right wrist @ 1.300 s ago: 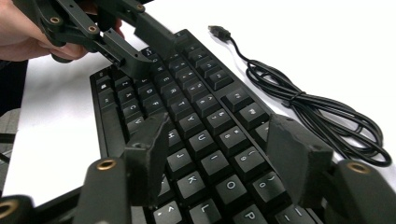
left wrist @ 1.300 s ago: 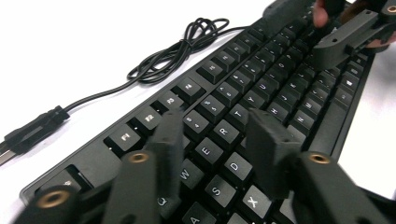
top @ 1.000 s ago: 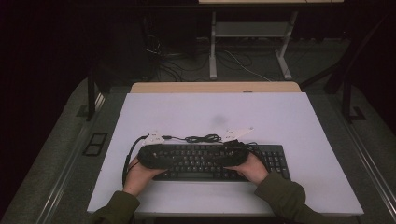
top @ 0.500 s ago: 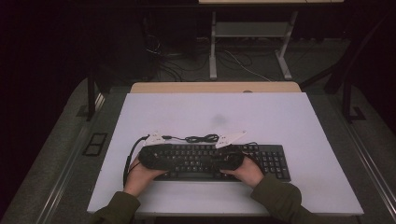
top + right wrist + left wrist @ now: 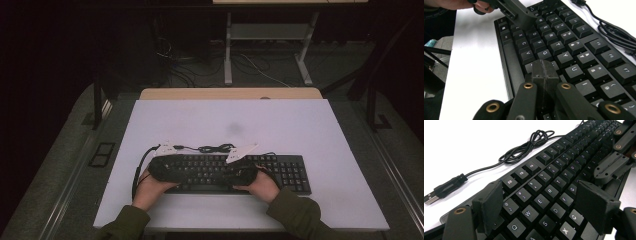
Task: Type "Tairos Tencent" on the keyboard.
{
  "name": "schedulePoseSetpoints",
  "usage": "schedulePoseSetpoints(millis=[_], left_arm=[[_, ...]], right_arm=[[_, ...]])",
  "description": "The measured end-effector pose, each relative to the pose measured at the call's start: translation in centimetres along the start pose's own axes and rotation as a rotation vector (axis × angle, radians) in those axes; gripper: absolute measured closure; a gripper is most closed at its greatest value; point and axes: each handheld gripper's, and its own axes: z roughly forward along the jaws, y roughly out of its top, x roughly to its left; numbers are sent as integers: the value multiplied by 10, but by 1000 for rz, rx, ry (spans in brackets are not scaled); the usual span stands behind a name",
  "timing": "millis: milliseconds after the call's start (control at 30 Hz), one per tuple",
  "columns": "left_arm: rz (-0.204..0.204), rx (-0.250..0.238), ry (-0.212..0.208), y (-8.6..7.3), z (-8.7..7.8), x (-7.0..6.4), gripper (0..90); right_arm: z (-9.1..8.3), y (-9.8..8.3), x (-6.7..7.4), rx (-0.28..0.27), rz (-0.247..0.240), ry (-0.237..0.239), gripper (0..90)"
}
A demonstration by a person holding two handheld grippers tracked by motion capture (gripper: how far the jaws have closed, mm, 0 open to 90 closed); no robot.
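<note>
Right gripper [image 5: 543, 75] leftward since, keyboard [image 5: 564, 47] edges cropped

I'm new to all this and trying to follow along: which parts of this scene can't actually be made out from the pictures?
- High view: the letters on the black computer keyboard are too small to read.
- Right gripper view: the key under the shut right gripper is covered by its jaws.
- Left gripper view: the keyboard's near corner is cut off by the bottom edge behind the open left gripper.
- High view: the floor behind the white table is too dark.
</note>
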Motion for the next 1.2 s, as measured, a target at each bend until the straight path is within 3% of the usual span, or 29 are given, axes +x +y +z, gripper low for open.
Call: schedulePoseSetpoints(millis=[467, 833, 1200], left_arm=[[-4, -1, 4, 0, 0, 0, 221], [2, -1, 8, 0, -1, 1, 227], [3, -8, 11, 1, -3, 1, 307]], right_arm=[[3, -1, 1, 24, -2, -2, 891], [0, 1, 0, 2, 5, -9, 846], [-9, 1, -6, -45, 36, -9, 595]])
